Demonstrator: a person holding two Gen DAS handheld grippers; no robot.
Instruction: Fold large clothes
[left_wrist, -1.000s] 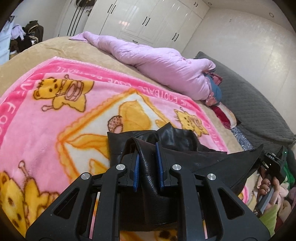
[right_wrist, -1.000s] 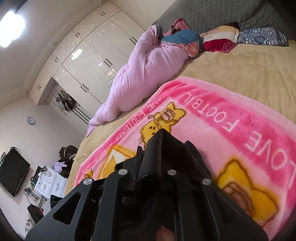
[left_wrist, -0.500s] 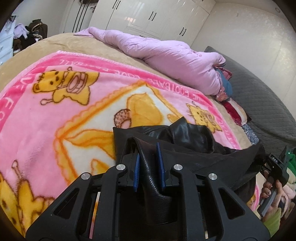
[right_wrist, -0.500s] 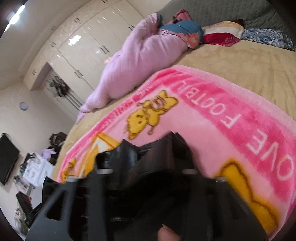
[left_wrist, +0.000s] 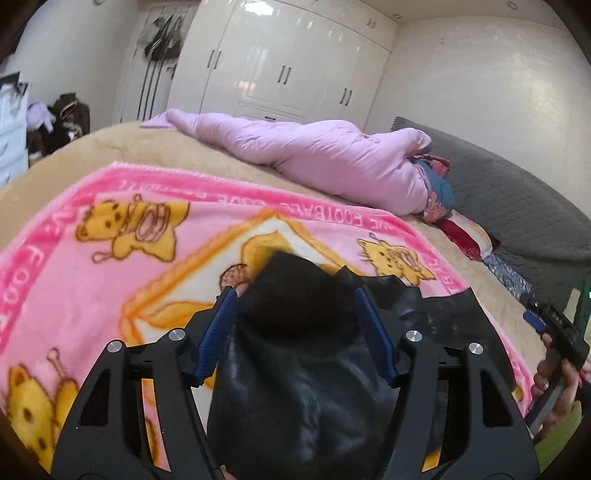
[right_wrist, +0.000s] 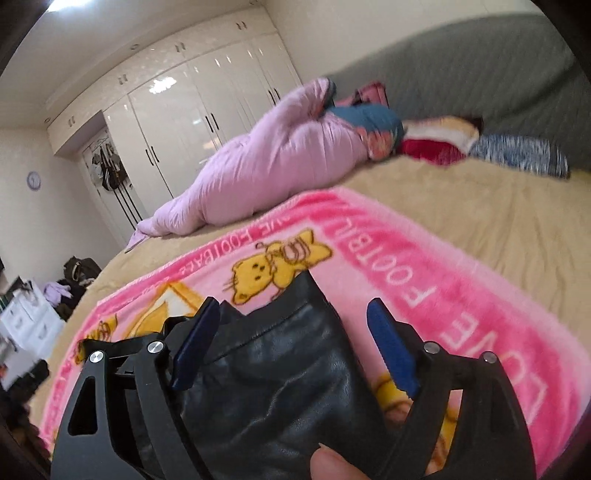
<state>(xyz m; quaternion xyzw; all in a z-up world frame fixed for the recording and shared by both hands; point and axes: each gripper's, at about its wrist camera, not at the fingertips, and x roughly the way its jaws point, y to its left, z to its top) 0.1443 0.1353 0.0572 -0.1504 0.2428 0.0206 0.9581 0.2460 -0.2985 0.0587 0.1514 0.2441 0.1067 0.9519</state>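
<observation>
Presently, both claws are standing spread over the black leather garment (left_wrist: 303, 376), which is lying bunched on the pink cartoon blanket (left_wrist: 92, 280) covering the bed (right_wrist: 480, 206). The left gripper (left_wrist: 295, 328) has just been opening; its 2 blue pads (left_wrist: 218, 332) are flanking a raised fold of the leather without pressing it. The right gripper (right_wrist: 291, 347) has likewise just been opening, wider, with the garment's edge lying between its fingers, nearer the left-hand pad and clear of the other. A lilac quilt (left_wrist: 325, 158) is lying beyond, near the headboard (left_wrist: 517, 206).
</observation>
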